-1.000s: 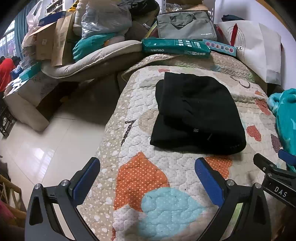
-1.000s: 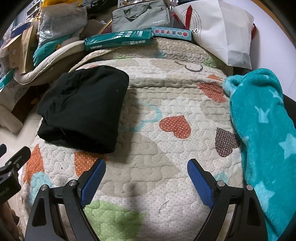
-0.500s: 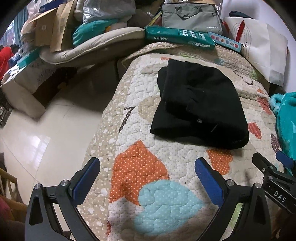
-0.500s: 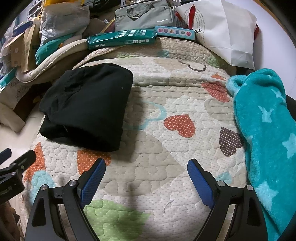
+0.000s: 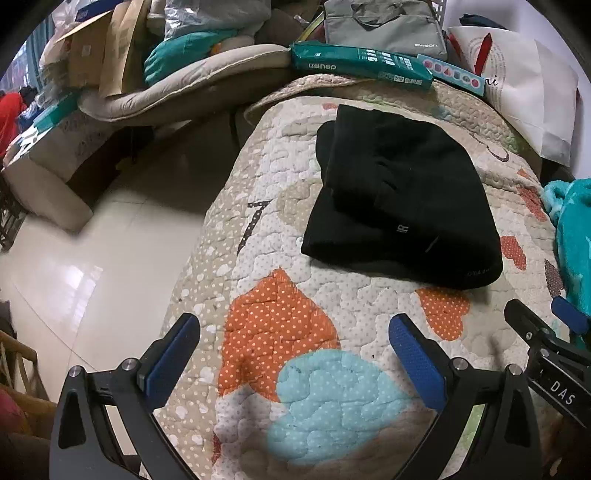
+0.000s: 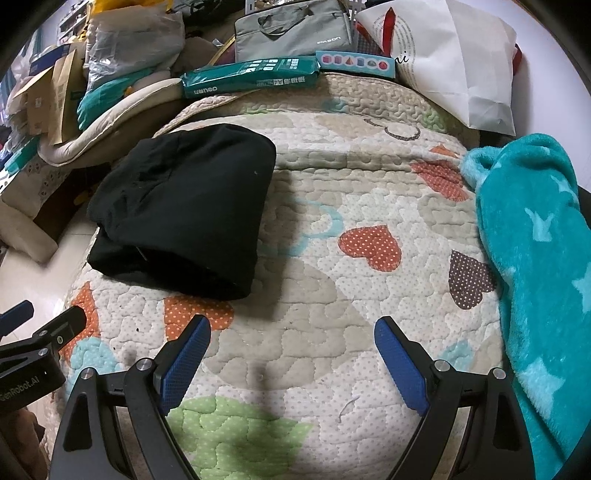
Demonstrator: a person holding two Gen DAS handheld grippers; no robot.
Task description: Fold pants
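The black pants (image 5: 402, 195) lie folded in a thick bundle on the quilted bedspread (image 5: 280, 325), toward the left edge of the bed, close to where the quilt drops to the tiled floor (image 5: 74, 258). Both tools hang back on the near side, well apart from the bundle. The left hand-held gripper (image 5: 295, 354) is spread wide with nothing between its blue pads (image 5: 413, 362), hovering over the orange and pale-blue patches. The right hand-held gripper (image 6: 291, 354) is released too, jaws wide, above the beige and green patches; the pants (image 6: 184, 210) sit up and to its left.

Look at the clutter around. A teal fleece blanket (image 6: 535, 266) with pale stars runs down the right side of the bed, overlapping the quilt's edge. At the far end a green paper ream pack (image 6: 251, 75) lies across the quilt, a pale-blue box with coloured shapes (image 6: 354, 61) just beside it, a grey laptop bag (image 6: 291, 29) behind both, and a white paper bag (image 6: 454, 62) leaning at the right. Off to the left, a beige cushion (image 5: 177, 92) is piled with cardboard boxes (image 5: 96, 55) and plastic-wrapped bundles. Between grippers and pants there is only open quilt.
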